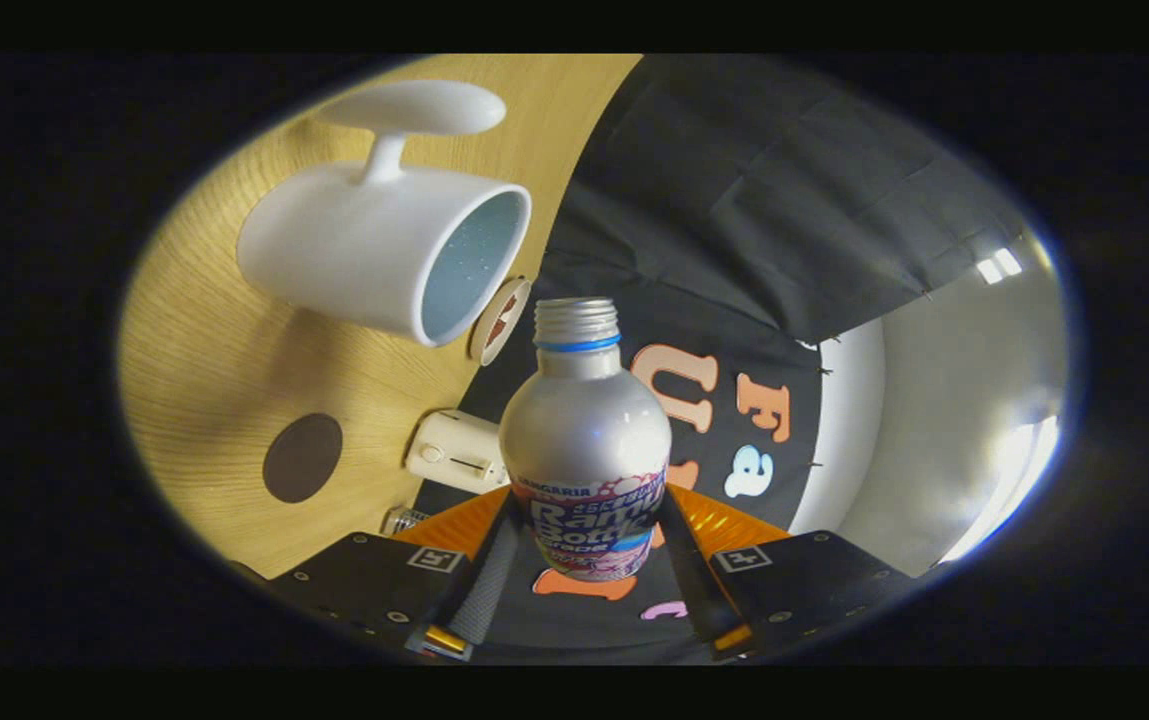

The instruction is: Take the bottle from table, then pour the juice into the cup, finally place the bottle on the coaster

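Wooden table [214,360] tilts across my view, black cloth wall behind | my gripper [586,545] clamps the bottle [584,440] by its label, both fingers pressing | bottle uncapped, mouth near the cup [384,255] rim | cup stands on table | dark round coaster [302,457] beside it, apart from bottle | white box [456,452] at table edge

bottle [585,440] label reads "SANGARIA", then perhaps "Ramu Bottle", partly hidden

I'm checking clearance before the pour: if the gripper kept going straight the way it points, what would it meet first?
Holding the bottle, the gripper points at the booth's cloth wall; the cup sits off to the side. Depth is unclear.
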The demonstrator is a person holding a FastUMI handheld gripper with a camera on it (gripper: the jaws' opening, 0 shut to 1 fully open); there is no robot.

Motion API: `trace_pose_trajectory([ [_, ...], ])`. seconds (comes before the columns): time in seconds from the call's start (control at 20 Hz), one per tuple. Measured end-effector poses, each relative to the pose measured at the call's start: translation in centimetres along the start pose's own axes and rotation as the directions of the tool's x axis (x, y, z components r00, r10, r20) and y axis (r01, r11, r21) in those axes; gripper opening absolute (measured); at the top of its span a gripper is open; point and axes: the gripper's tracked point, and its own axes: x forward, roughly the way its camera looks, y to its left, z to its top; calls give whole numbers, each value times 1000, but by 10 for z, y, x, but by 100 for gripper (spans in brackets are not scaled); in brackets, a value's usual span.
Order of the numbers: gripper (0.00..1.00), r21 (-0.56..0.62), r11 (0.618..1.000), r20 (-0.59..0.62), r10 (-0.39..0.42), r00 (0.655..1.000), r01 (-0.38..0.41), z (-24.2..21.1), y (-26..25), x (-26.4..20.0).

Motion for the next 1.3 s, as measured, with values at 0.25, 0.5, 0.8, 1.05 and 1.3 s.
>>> trace_pose_trajectory([
  [0.25,76,193,976,-29,107,994,-100,-4,24,-4],
  [0.5,76,526,831,-7,220,976,-184,-1,33,-9],
  [0.8,76,830,521,35,309,950,-200,-9,35,-4],
  [1.05,77,963,226,64,331,941,-145,-24,39,11],
  [1.3,77,995,-58,97,364,926,-82,-31,53,17],
])
